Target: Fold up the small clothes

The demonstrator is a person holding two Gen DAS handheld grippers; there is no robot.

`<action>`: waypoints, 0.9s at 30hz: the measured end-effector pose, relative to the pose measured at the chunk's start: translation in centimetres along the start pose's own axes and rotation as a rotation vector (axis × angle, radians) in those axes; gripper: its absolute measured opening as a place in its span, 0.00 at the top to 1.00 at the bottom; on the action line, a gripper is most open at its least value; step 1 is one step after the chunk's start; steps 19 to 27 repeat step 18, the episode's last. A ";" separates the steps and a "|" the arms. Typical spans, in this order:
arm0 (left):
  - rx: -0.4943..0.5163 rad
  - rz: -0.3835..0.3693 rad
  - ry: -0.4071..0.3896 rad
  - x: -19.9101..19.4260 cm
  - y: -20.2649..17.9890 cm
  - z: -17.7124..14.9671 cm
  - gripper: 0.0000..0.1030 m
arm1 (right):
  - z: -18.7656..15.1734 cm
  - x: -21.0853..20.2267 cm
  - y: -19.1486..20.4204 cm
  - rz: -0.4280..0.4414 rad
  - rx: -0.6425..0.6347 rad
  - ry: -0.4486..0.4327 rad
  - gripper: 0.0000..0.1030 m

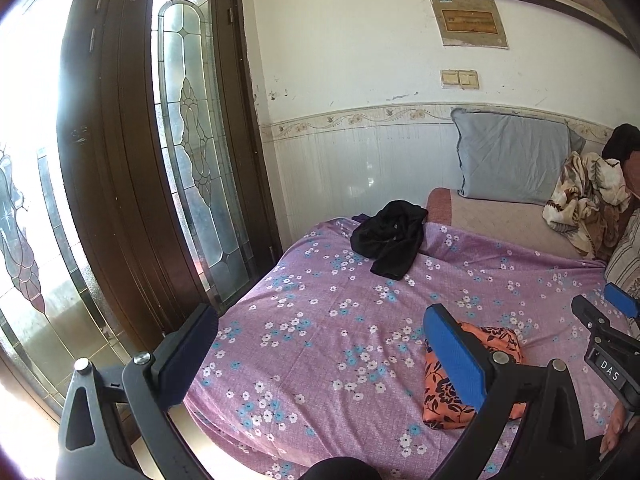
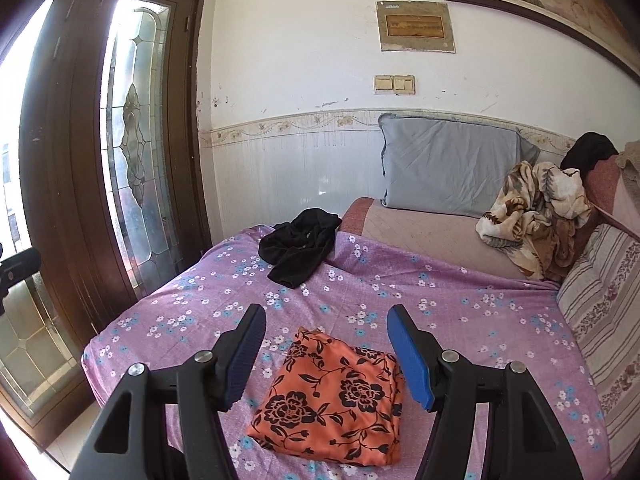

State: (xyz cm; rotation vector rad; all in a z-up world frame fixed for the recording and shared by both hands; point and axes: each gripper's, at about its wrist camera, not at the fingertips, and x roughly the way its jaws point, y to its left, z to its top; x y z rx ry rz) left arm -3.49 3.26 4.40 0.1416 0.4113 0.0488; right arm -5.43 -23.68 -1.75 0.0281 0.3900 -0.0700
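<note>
the orange floral garment (image 2: pixel 332 396) is lying folded near the bed's (image 2: pixel 460 304) front edge; the black garment (image 2: pixel 300 248) is waiting crumpled at the far edge. both the left gripper (image 1: pixel 320 360) and the right gripper (image 2: pixel 326 354) are hanging wide, holding nothing.

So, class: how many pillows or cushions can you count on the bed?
2. The grey-blue pillow leans against the wall at the far end; the striped cushion stands along the right side. Others may be hidden under the crumpled blanket.

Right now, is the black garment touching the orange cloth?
Apart. The right wrist view shows the black garment crumpled at the far edge and the folded orange cloth near the camera, with bare purple sheet between.
</note>
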 end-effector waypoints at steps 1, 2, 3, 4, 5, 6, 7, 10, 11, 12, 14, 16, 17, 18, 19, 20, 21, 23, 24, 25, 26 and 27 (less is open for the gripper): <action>-0.001 -0.008 -0.001 0.1 -0.3 0.0 0.01 | -0.1 -0.1 -0.4 -0.015 -0.005 0.000 0.35; -0.002 -0.021 -0.002 0.2 -0.6 0.1 0.01 | 0.0 -0.4 -0.8 -0.031 -0.008 -0.005 0.35; -0.001 -0.037 -0.005 0.2 -0.9 0.2 0.01 | 0.0 -0.7 -1.2 -0.046 -0.009 -0.014 0.35; 0.003 -0.049 -0.008 0.3 -1.3 0.3 0.01 | 0.0 -1.0 -1.7 -0.064 -0.009 -0.025 0.35; 0.008 -0.059 -0.012 0.3 -1.7 0.4 0.01 | 0.1 -1.3 -2.2 -0.084 -0.009 -0.032 0.34; 0.014 -0.072 -0.018 0.3 -2.1 0.5 0.01 | 0.2 -1.5 -2.7 -0.102 -0.008 -0.038 0.33; 0.021 -0.085 -0.025 0.4 -2.5 0.6 0.01 | 0.1 -1.7 -3.2 -0.117 -0.004 -0.043 0.33; 0.045 -0.119 -0.038 0.6 -3.8 0.8 0.01 | -0.2 -1.8 -4.4 -0.148 0.013 -0.033 0.33; 0.051 -0.130 -0.041 0.6 -4.2 0.9 0.01 | -0.4 -1.6 -4.7 -0.156 0.016 -0.024 0.33; 0.057 -0.137 -0.044 0.8 -4.6 1.0 0.01 | -0.5 -1.5 -4.9 -0.164 0.016 -0.016 0.33; 0.068 -0.155 -0.054 0.9 -5.2 0.9 0.01 | -0.8 -1.3 -5.3 -0.181 0.011 -0.004 0.33; 0.070 -0.176 -0.077 1.1 -5.8 0.7 0.01 | -1.1 -0.9 -5.6 -0.193 0.008 0.003 0.33; 0.072 -0.184 -0.082 1.4 -6.1 0.5 0.01 | -1.2 -0.8 -5.7 -0.197 0.008 0.007 0.33; 0.075 -0.190 -0.075 2.0 -6.5 0.4 0.01 | -1.4 -0.4 -6.0 -0.199 0.010 0.015 0.33; 0.075 -0.190 -0.075 2.0 -6.5 0.4 0.01 | -1.4 -0.4 -6.0 -0.199 0.010 0.015 0.33; 0.075 -0.190 -0.075 2.0 -6.5 0.4 0.01 | -1.4 -0.4 -6.0 -0.199 0.010 0.015 0.33; 0.075 -0.190 -0.075 2.0 -6.5 0.4 0.01 | -1.4 -0.4 -6.0 -0.199 0.010 0.015 0.33; 0.075 -0.190 -0.075 2.0 -6.5 0.4 0.01 | -1.4 -0.4 -6.0 -0.199 0.010 0.015 0.33; 0.075 -0.190 -0.075 2.0 -6.5 0.4 0.01 | -1.4 -0.4 -6.0 -0.199 0.010 0.015 0.33; 0.075 -0.190 -0.075 2.0 -6.5 0.4 0.01 | -1.4 -0.4 -6.0 -0.199 0.010 0.015 0.33; 0.075 -0.190 -0.075 2.0 -6.5 0.4 0.01 | -1.4 -0.4 -6.0 -0.199 0.010 0.015 0.33; 0.075 -0.190 -0.075 2.0 -6.5 0.4 0.01 | -1.4 -0.4 -6.0 -0.199 0.010 0.015 0.33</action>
